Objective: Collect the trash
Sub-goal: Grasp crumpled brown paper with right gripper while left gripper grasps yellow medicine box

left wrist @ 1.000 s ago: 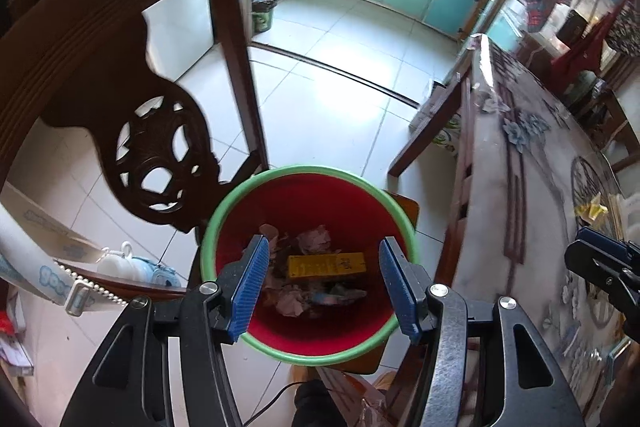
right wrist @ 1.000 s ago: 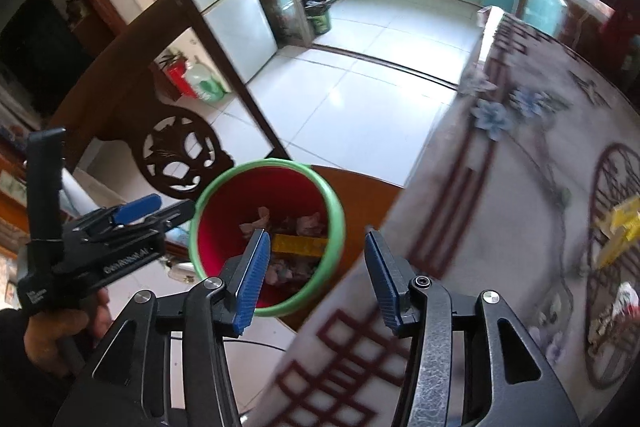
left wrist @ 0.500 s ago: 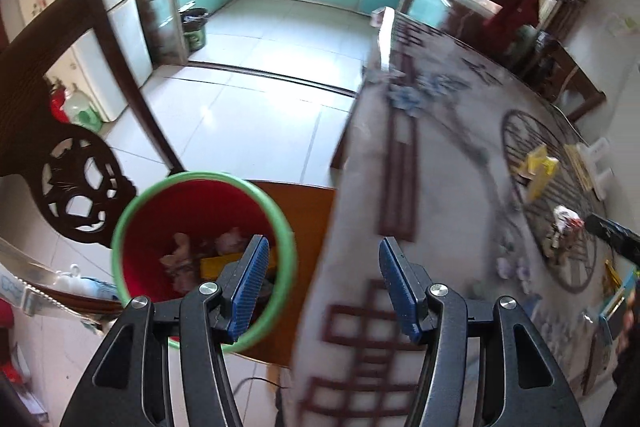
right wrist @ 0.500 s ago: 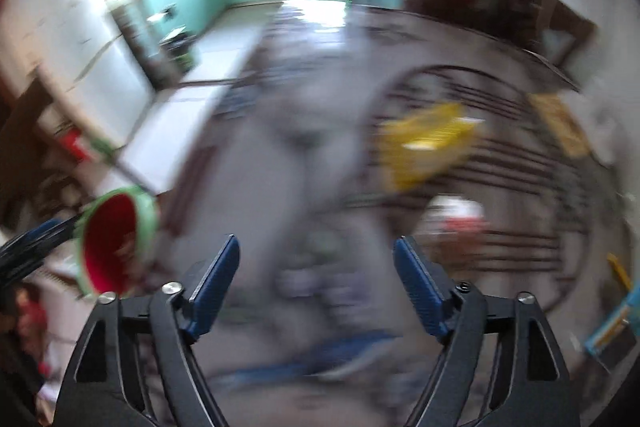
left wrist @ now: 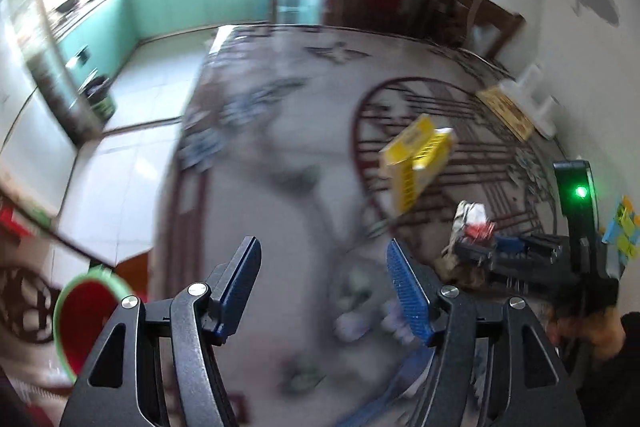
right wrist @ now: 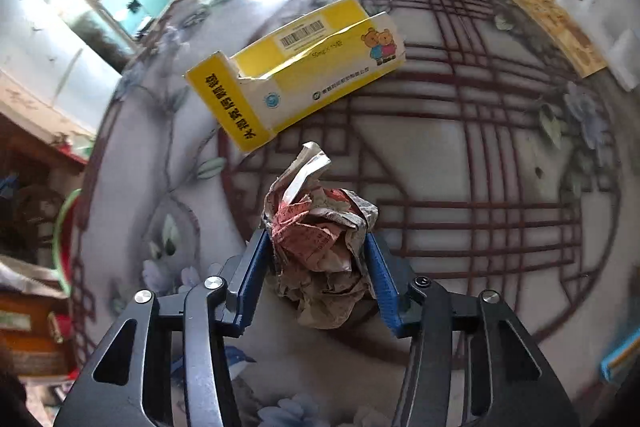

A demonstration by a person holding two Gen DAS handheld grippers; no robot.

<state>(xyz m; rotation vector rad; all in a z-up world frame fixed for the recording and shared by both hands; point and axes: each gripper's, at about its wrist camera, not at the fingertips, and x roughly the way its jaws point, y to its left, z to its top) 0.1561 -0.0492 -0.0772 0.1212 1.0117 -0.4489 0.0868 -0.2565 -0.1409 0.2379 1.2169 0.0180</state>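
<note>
Our right gripper (right wrist: 316,267) sits low over the patterned surface (right wrist: 460,155), its blue fingers (right wrist: 252,271) pressed against either side of a crumpled paper wad (right wrist: 320,243) printed in red and grey. We read the fingers as clenched on the wad, which bulges between the pads and rises above them toward 12 o'clock. Whether the wad rests on the surface or hangs clear of it we cannot tell. Just beyond it, toward 12 o'clock, lies a torn yellow carton (right wrist: 296,71) with a barcode and two cartoon bears, flat on the surface and apart from the wad. At 9 o'clock in this view, past the edge of the surface, a sliver of the green-rimmed red bin (right wrist: 60,231) shows.

Our left gripper (left wrist: 322,287) hangs above the same surface (left wrist: 280,211) with its fingers (left wrist: 406,291) released, spread wide and holding nothing. This view is blurred. The yellow carton (left wrist: 416,159) sits at about 1 o'clock from the fingers, the paper wad (left wrist: 474,219) at 2 o'clock, with the right gripper (left wrist: 500,253) closed around it. The bin (left wrist: 86,319) lies at 9 o'clock, below the edge of the surface.
</note>
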